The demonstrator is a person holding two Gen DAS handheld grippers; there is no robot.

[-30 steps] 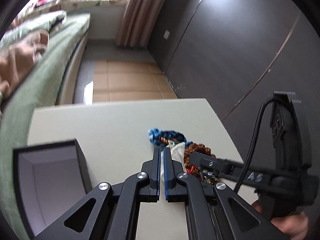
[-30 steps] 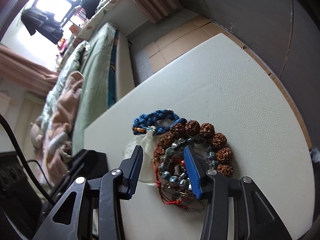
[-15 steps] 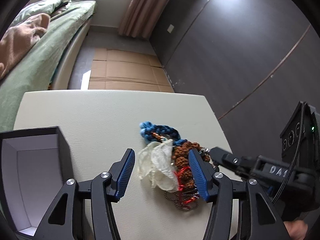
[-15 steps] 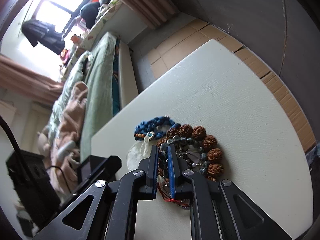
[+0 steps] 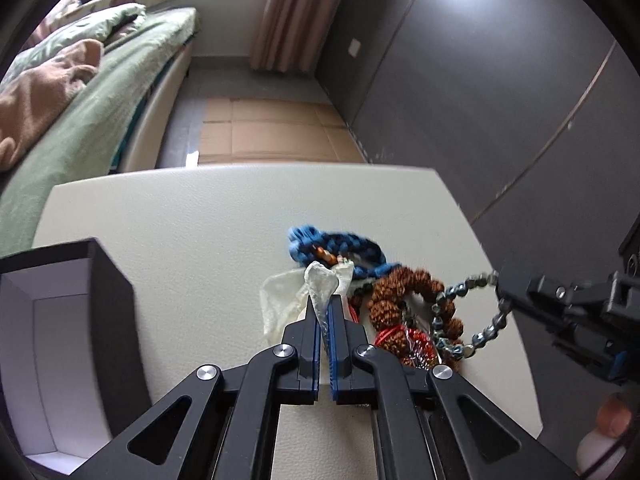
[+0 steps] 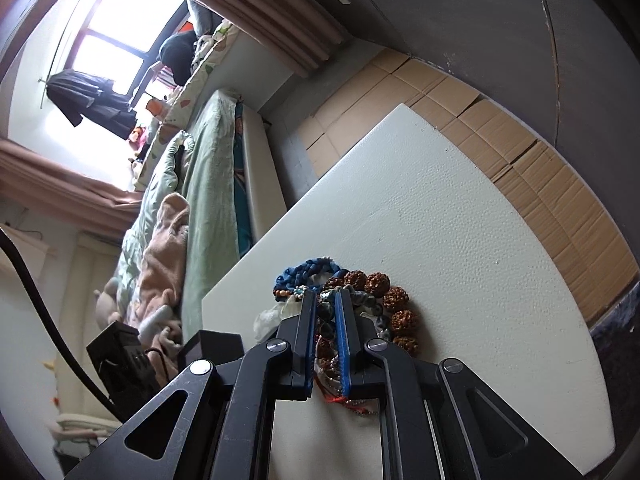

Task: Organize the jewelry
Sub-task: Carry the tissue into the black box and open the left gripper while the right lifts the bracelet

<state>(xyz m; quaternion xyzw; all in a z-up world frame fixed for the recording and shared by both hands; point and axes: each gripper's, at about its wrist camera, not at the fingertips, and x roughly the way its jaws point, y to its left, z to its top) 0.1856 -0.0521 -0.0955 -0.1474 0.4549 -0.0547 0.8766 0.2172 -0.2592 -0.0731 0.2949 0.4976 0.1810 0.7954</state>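
A green-covered bed (image 5: pixel 92 92) flanks brown curtains (image 5: pixel 288 16) and cardboard flooring (image 5: pixel 272 128).

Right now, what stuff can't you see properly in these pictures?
- Black box: left wrist view, the picture's edge cuts it off, so its floor is mostly hidden.
- Grey bead chain: right wrist view, the right gripper covers most of it.
- White pouch: left wrist view, the left gripper hides its lower part.
- Blue braided bracelet: left wrist view, blurred.

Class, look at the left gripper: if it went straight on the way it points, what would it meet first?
The left gripper already pinches the white pouch. Straight beyond it lies the blue braided bracelet, probably the first thing met; past that, only bare table, though depth is hard to judge.
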